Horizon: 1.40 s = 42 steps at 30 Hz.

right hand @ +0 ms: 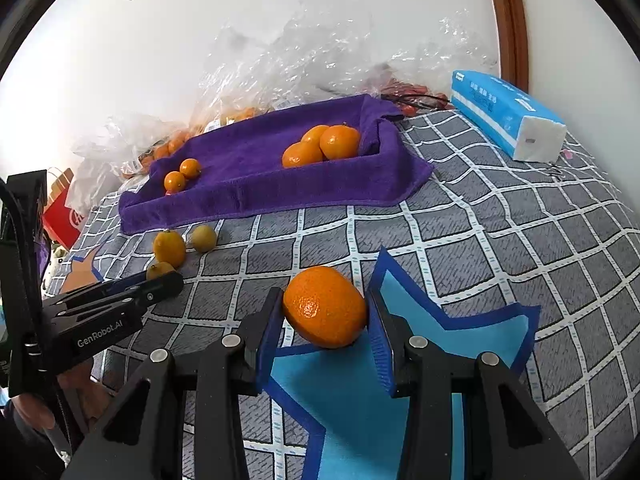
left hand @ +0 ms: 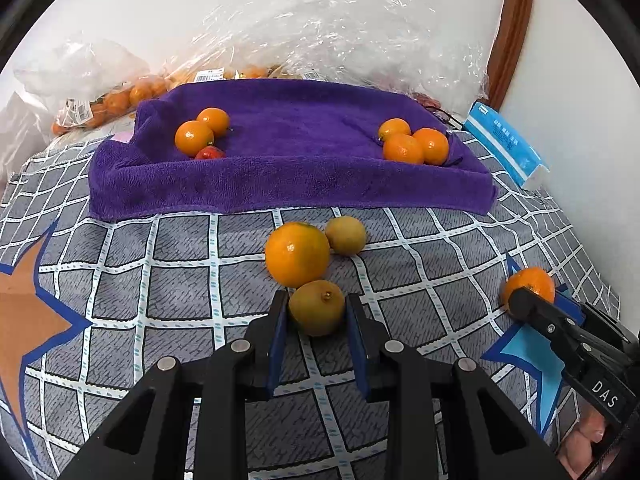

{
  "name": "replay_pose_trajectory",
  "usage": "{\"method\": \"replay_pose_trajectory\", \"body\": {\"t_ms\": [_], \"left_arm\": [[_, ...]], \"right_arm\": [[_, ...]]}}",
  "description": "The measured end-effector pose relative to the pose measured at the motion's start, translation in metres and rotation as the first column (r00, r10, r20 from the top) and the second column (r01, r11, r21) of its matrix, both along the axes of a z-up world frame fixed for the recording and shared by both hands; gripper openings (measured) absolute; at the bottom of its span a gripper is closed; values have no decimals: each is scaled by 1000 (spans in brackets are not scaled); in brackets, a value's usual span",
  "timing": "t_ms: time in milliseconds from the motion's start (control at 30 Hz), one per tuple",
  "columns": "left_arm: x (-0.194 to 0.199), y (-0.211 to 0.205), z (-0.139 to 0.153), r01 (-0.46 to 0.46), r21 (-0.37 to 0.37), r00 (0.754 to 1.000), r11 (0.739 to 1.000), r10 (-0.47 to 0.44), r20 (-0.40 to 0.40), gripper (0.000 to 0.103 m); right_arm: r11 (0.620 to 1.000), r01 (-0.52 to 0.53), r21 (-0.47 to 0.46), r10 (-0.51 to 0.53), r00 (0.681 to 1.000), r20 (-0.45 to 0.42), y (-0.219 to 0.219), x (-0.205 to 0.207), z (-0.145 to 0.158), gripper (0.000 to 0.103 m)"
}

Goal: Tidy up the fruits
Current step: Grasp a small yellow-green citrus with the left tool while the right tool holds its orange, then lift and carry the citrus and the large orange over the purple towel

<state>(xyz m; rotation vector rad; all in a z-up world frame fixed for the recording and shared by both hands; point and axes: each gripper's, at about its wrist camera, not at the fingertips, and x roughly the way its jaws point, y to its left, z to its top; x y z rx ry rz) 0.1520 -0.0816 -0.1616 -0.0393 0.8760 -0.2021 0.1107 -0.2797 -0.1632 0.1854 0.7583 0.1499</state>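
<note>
My left gripper [left hand: 317, 307] is shut on a small yellow-green fruit [left hand: 317, 307] on the checked cloth; an orange [left hand: 297, 254] and a second yellow-green fruit [left hand: 345, 235] lie just beyond it. My right gripper [right hand: 325, 309] is shut on a tangerine [right hand: 325, 309] that rests on the cloth. It also shows in the left wrist view [left hand: 530, 282]. A purple towel-lined tray [left hand: 280, 184] holds two oranges and a small red fruit [left hand: 209, 153] at its left, and three oranges [left hand: 416, 145] at its right.
Clear plastic bags [left hand: 320, 28] with more oranges lie behind the tray against the wall. A blue tissue pack [right hand: 508, 114] lies at the right. A red paper bag [right hand: 64, 212] stands at the far left. A wooden frame [left hand: 510, 28] runs up the wall.
</note>
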Motion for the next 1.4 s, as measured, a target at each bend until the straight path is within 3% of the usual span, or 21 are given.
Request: {"method": "replay_pose_trajectory", "body": {"t_ms": [533,733,933,1267,1400], "left_arm": [[0,-4,0,6,42,1000,999,-6,3,27],[-1,4,3,19,-6,1000,1000,-19,-13,27],[-10,11,18,27,-3,1000,1000,-27,-7,27],[-12,42,54,-35,-32,999,999,35,4,27],[-8,55,66,-52,-85,999,995,52,-2,27]], "right_arm": [[1000,18,-8,-18,1000,-9,-2,2,-1,41],[1000,25,-18,-25,1000,12,-1,-2,3,41],[997,37,-65,-38,999,-17,6,-5,6,41],[994,31,-107,-29,999,23,27,-4,46,41],[993,23,-113,-18,999,46,34,2,64,41]]}}
